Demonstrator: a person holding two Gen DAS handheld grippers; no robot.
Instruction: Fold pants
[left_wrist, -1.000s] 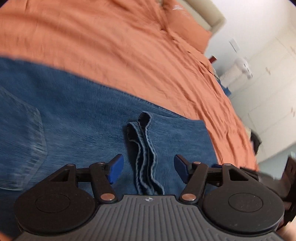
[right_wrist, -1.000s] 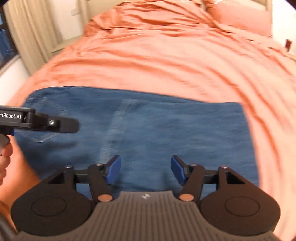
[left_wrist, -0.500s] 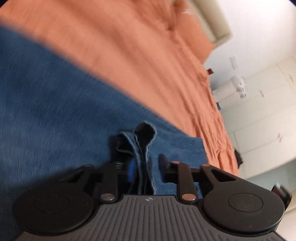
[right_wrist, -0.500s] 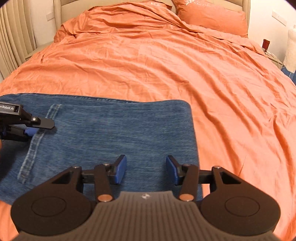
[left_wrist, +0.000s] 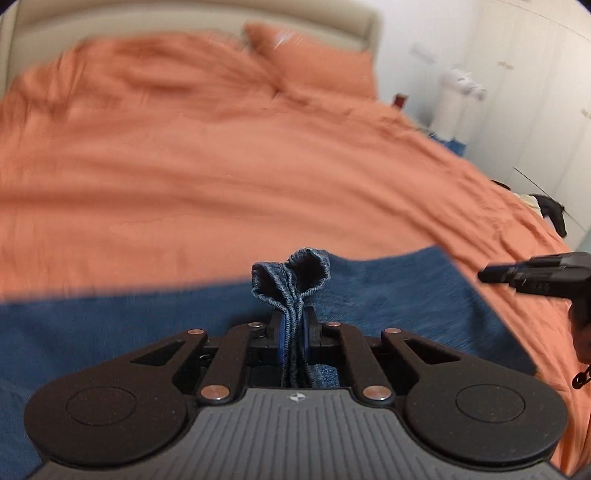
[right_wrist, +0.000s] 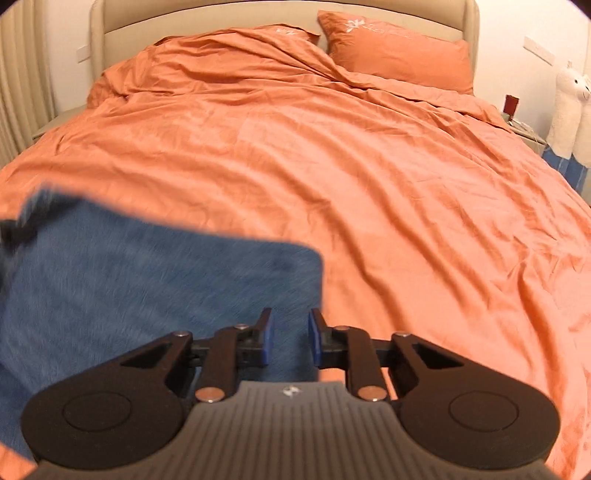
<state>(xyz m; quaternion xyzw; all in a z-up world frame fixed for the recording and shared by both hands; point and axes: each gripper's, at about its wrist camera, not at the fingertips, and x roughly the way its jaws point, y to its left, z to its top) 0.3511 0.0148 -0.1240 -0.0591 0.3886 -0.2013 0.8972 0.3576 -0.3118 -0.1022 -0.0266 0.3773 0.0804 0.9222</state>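
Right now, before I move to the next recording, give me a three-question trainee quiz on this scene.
1. True or false: the left gripper is shut on a bunched fold of the jeans.
2. What do the jeans lie on? A) wooden floor B) orange bedding C) white table
3. Fill in: the right gripper has ____ cloth pinched between its pads.

Key: 1 true; 2 B, the orange bedding; 3 no. Its jaws are closing over the jeans' corner, with a gap still showing between the blue pads.
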